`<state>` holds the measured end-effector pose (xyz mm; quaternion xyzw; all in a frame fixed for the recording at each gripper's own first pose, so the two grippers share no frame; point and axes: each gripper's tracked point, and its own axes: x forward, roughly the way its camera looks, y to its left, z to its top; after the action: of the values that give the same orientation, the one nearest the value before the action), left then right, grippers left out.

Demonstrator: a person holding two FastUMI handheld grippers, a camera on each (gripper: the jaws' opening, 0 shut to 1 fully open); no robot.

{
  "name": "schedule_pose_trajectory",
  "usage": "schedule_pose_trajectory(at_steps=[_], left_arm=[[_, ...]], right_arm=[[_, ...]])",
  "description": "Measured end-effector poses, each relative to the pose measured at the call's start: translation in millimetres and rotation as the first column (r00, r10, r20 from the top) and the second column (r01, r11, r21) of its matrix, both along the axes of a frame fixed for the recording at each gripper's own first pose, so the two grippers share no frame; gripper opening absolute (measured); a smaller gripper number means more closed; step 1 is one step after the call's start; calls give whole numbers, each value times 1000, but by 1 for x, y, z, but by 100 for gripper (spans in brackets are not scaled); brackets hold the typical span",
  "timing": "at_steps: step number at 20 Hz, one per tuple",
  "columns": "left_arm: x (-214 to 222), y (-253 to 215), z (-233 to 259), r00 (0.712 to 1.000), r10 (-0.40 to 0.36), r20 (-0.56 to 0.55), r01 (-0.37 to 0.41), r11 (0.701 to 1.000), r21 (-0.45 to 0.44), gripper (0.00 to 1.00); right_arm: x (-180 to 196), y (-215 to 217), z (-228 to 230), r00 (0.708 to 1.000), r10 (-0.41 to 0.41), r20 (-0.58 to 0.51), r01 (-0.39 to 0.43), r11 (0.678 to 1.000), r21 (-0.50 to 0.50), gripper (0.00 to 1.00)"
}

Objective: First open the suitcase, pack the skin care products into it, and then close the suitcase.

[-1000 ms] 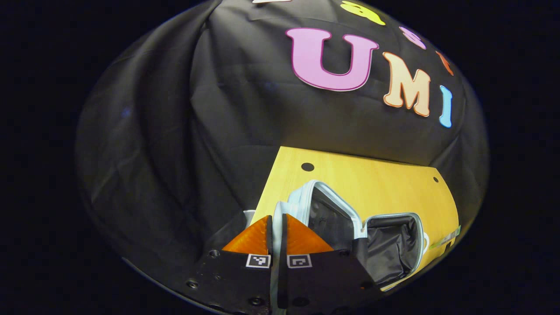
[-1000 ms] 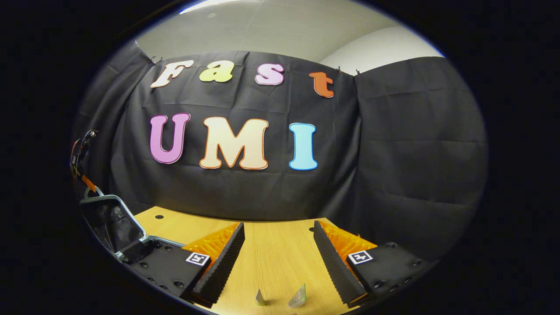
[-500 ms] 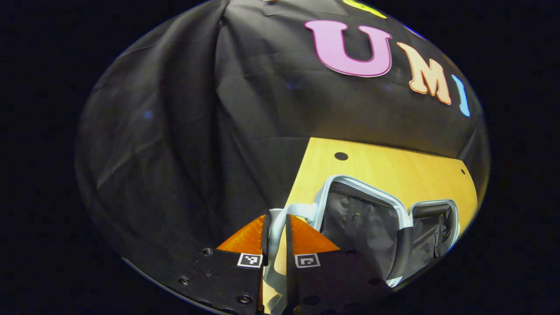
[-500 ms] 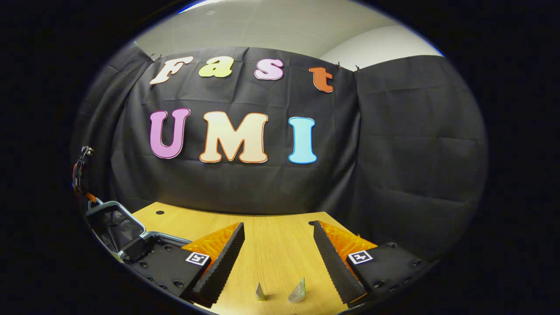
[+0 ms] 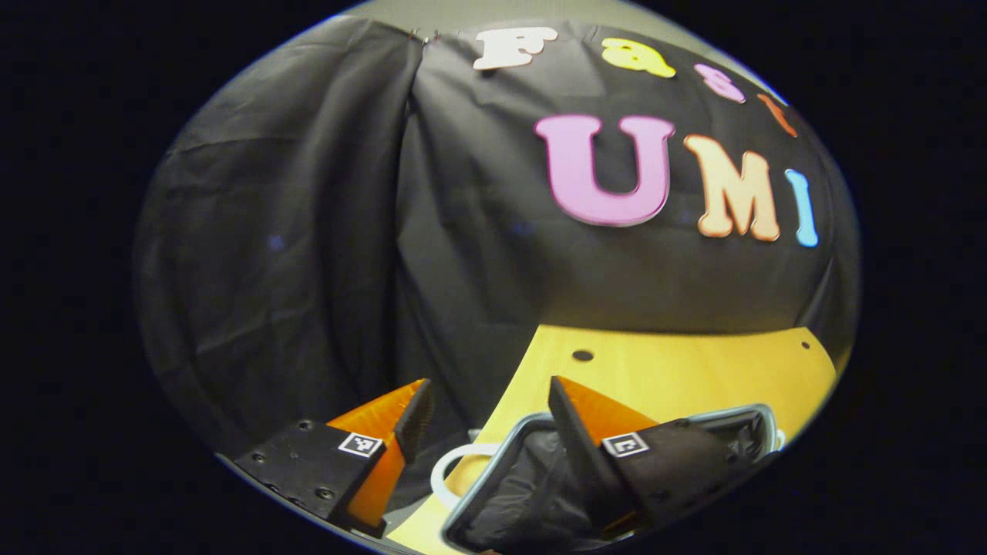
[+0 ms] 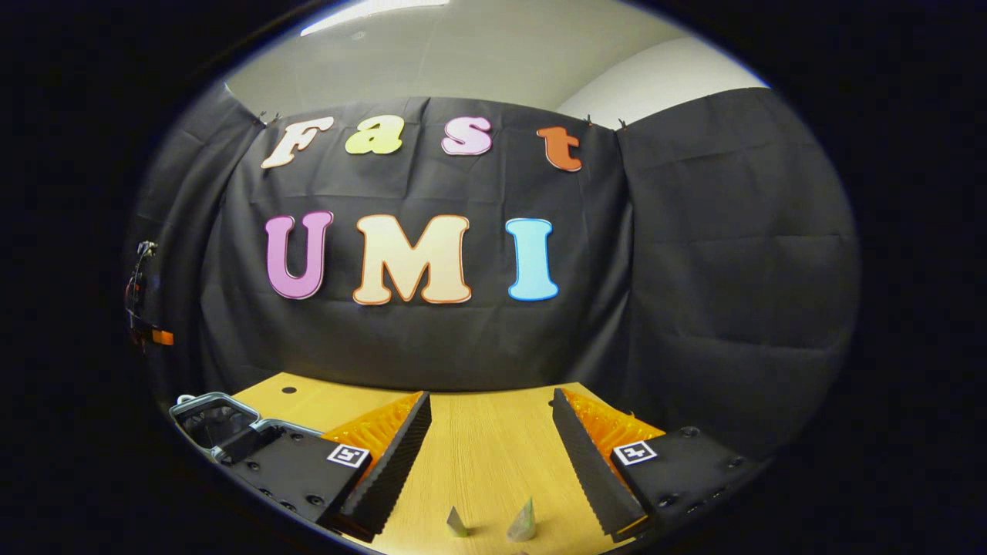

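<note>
The suitcase (image 5: 482,482) lies open on the wooden table (image 5: 678,378), with a silver rim and black lining. Its white handle loop (image 5: 451,466) sits low between the fingers of my left gripper (image 5: 490,401), which is open and holds nothing. In the right gripper view the suitcase (image 6: 216,397) is at the far left, and part of my left gripper (image 6: 143,308) hangs above it. My right gripper (image 6: 490,420) is open over the table. The pointed tops of two skin care products (image 6: 524,523) poke up at the bottom edge, just below and between its fingers.
The table's back edge meets the black cloth wall. Small round holes (image 5: 583,355) mark the tabletop near its far corners. Bare wood (image 6: 478,432) stretches between the suitcase and the right side of the table.
My left gripper has opened and let go of the suitcase's white handle. The lid has dropped from upright to lying flat. My right gripper has barely moved.
</note>
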<state>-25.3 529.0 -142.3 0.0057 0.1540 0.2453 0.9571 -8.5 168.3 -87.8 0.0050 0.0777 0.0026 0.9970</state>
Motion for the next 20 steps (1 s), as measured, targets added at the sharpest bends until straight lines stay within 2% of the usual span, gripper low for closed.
schedule_pose_trajectory(at_steps=[1, 3, 4, 7, 9, 10, 12, 13, 14, 15, 17, 18, 19, 20], left_arm=[[0, -13, 24, 997, -3, 71, 0, 999, 45, 93], [5, -50, 62, 984, -33, 174, 18, 996, 90, 90], [8, -72, 74, 978, -51, 201, 33, 996, 88, 88], [14, -141, 95, 966, -89, 245, 59, 990, 128, 92], [16, -187, 103, 957, -139, 255, 105, 984, 142, 95], [21, -209, 101, 954, -162, 254, 130, 982, 137, 91], [33, -261, 87, 946, -221, 236, 200, 974, 110, 91], [35, -286, 75, 942, -248, 226, 233, 968, 92, 96], [35, -310, 65, 939, -268, 214, 258, 963, 74, 92], [35, -330, 52, 937, -287, 198, 281, 958, 59, 92], [31, -366, 36, 934, -316, 168, 315, 948, 34, 96], [30, -383, 28, 930, -333, 158, 333, 942, 23, 88], [28, -398, 21, 926, -346, 150, 348, 937, 13, 92], [28, -412, 14, 920, -365, 144, 369, 929, -4, 92]], right_arm=[[1, -8, 5, 1000, 2, 15, -2, 1000, -6, 100], [0, -25, 23, 998, 3, 64, -3, 1000, -5, 98], [-1, -33, 28, 997, 9, 83, -9, 1000, 3, 98], [-1, -47, 31, 994, 47, 95, -48, 999, 16, 96], [-1, -55, 32, 993, 74, 94, -76, 997, 20, 98], [-2, -60, 33, 992, 85, 96, -88, 996, 21, 99], [-3, -71, 33, 990, 99, 102, -101, 995, 20, 98], [-2, -75, 32, 989, 111, 99, -113, 993, 22, 98], [-1, -77, 29, 988, 124, 92, -127, 992, 26, 98], [-1, -81, 26, 987, 136, 84, -139, 990, 31, 98], [-1, -90, 24, 984, 160, 73, -162, 986, 34, 99], [-1, -93, 24, 983, 172, 71, -175, 984, 32, 99], [-1, -96, 24, 981, 182, 74, -184, 983, 28, 99], [-2, -99, 24, 979, 191, 75, -193, 981, 23, 99]])
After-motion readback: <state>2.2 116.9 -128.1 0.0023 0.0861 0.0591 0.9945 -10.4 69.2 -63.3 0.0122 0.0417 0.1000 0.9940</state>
